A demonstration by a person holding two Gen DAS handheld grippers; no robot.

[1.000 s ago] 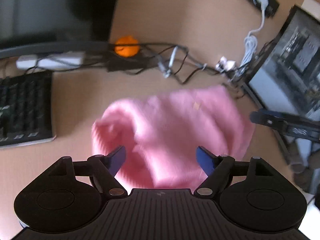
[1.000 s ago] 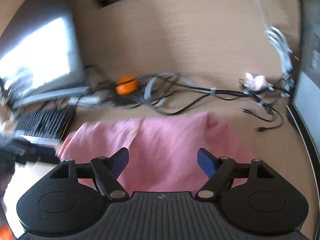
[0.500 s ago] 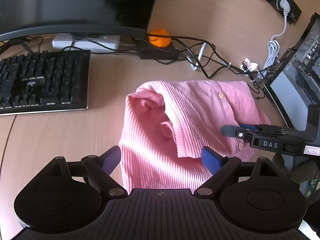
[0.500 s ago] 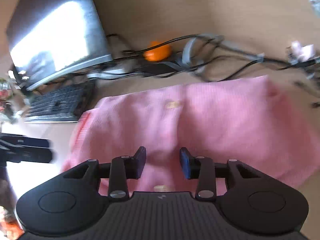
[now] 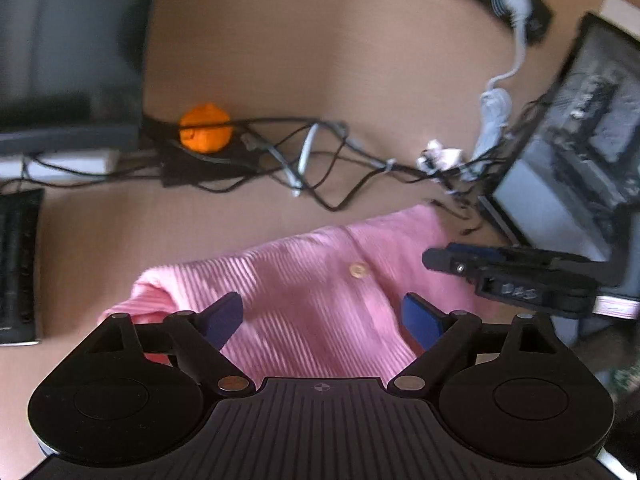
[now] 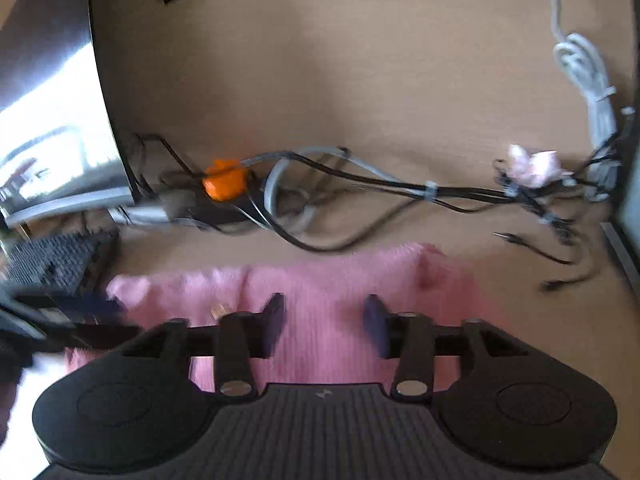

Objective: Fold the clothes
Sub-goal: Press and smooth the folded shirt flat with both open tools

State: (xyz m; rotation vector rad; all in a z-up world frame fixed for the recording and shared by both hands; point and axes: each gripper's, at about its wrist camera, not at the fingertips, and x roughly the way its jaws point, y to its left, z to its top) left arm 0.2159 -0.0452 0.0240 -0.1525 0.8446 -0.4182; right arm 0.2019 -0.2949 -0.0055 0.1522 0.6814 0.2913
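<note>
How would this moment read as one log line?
task: fold clothes | pink shirt: on desk | left gripper: open, empty | right gripper: opening, empty

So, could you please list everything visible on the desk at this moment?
pink garment: one, pink ribbed with buttons, flat near front edge
orange object: one, orange, among cables behind garment
cables: tangle, black and grey, across desk middle
keyboard: one, black, far left
monitor: one, dark, back left
laptop: one, dark, right edge
desk: one, light wood
left claw: black, blue pads, open over garment
right claw: black, blue pads, opening over garment
</note>
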